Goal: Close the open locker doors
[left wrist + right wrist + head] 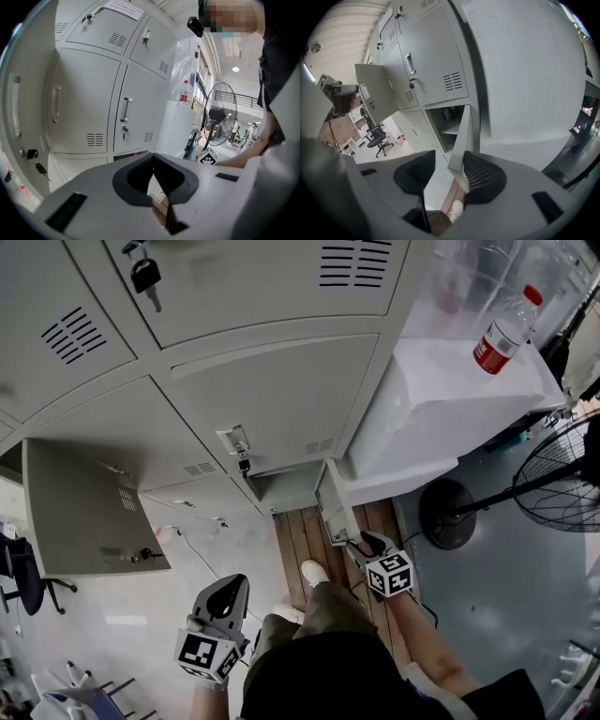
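Grey lockers fill the head view. A low locker door (335, 502) stands open, swung out from its open compartment (286, 488). My right gripper (373, 545) is at this door's free edge. In the right gripper view the door (464, 136) reaches between the jaws of the right gripper (449, 172) and lies against the right pad (480, 174). The left pad stays clear, so the jaws are open. A second, larger door (84, 512) hangs open at the left. My left gripper (223, 601) is held low, away from the lockers, and in its own view the left gripper (153, 171) is shut on nothing.
A white block (450, 399) with a water bottle (506, 329) on it stands right of the lockers. A floor fan (562, 474) is further right. Wooden boards (298, 545) lie under the person's shoe (314, 571). An office chair (377, 138) stands beyond the left door.
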The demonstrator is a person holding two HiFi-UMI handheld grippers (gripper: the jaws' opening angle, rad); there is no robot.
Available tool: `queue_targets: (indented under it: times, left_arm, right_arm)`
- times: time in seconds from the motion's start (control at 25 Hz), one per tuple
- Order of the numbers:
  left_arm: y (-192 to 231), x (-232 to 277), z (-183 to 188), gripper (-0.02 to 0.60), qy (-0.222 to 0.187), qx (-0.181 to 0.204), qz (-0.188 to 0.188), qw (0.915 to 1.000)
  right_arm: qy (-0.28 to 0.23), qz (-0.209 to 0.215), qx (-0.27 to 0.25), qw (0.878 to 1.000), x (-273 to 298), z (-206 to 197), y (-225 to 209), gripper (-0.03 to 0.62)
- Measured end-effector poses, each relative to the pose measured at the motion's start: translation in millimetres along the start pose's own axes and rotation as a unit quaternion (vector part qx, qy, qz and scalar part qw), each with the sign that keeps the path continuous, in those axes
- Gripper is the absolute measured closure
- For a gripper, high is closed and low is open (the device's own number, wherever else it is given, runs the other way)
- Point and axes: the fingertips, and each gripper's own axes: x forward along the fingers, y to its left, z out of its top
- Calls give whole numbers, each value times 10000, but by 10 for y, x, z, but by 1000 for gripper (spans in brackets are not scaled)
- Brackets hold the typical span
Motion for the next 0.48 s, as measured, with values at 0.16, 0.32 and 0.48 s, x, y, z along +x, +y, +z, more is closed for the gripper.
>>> queue_targets:
  times: [0.16,0.32,0.48]
  left_arm:
    - [83,-245,-86,575,-127,-112,190,9997]
    - [168,-544,-170,575,-183,-178,418,9988]
    - [258,-822,-268,575,-324,-260,621,9972]
  right_arm:
    - [60,120,-78,9999,73,-1,171,404]
    - [135,255,-179,9994,162,-3,382,404]
    - [183,429,-267,9986,276,18,625,404]
